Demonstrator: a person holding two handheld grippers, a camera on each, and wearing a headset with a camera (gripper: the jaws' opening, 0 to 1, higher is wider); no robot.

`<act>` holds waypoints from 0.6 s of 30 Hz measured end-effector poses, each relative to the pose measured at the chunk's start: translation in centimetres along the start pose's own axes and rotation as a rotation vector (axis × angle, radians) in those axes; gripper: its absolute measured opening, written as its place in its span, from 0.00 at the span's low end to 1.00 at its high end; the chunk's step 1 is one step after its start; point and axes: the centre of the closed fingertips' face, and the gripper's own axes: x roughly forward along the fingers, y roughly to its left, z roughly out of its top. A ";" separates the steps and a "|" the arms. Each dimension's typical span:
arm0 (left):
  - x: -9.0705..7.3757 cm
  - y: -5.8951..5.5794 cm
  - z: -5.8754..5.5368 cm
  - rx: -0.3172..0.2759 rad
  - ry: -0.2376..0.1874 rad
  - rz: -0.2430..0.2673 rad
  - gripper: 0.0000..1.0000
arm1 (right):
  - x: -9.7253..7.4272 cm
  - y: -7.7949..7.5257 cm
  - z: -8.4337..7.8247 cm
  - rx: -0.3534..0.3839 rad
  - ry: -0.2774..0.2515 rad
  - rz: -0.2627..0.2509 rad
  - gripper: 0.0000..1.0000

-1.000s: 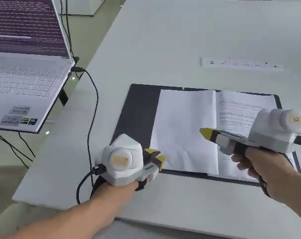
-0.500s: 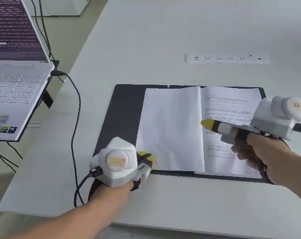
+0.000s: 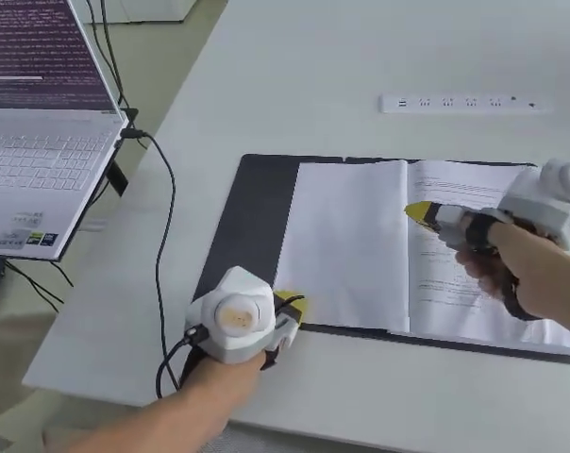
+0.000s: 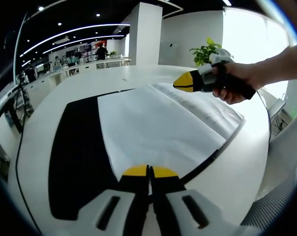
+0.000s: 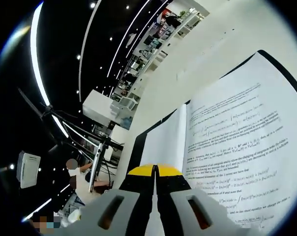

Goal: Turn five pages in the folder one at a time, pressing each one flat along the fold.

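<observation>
A flat black folder (image 3: pixel 257 226) lies open on the smooth white table (image 3: pixel 313 75), in front of the person and a little to the right. Its matte dark cover shows as a broad strip along the left and a thin border on the other sides. The open spread is a wide rectangle whose long axis runs left to right. The fold (image 3: pixel 408 245) runs almost straight away from the person, and the near edge slopes slightly down toward the right.

A blank white sheet (image 3: pixel 346 241) lies left of the fold, flat and smooth. A white sheet printed with lines of small black text (image 3: pixel 455 274) lies right of it, bowing up gently toward the fold.

The left gripper (image 3: pixel 293 304), white plastic with yellow tips, sits at the folder's near edge by the blank sheet's lower left corner. In the left gripper view its jaws (image 4: pixel 149 171) are pressed together on nothing. The right gripper (image 3: pixel 417 213) is over the printed sheet just right of the fold and points left. Its yellow tips (image 5: pixel 155 170) are also closed and empty. Whether either gripper touches the paper cannot be told.

A long white power strip (image 3: pixel 464 103) lies beyond the folder. An open silver laptop (image 3: pixel 40 160) stands off to the left, and a thin black cable (image 3: pixel 167 245) curves across the table
</observation>
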 end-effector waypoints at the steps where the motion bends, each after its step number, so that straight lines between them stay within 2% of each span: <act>1: 0.1 0.0 0.0 0.005 0.002 0.001 0.00 | 0.4 -0.4 0.6 0.014 -0.005 -0.008 0.00; 7: 0.2 0.0 -0.1 0.026 0.011 0.003 0.00 | 2.3 -2.0 2.5 0.081 -0.010 -0.027 0.00; 10: 0.1 0.0 -0.1 0.023 0.009 0.006 0.00 | 3.0 -2.6 2.4 0.138 -0.004 -0.032 0.00; 14: 0.2 0.0 -0.1 0.020 0.006 0.008 0.00 | 3.8 -3.2 1.3 0.150 0.029 -0.050 0.00; 18: 0.1 0.0 -0.1 0.018 0.001 0.009 0.00 | 4.7 -3.2 1.7 0.180 0.020 -0.041 0.00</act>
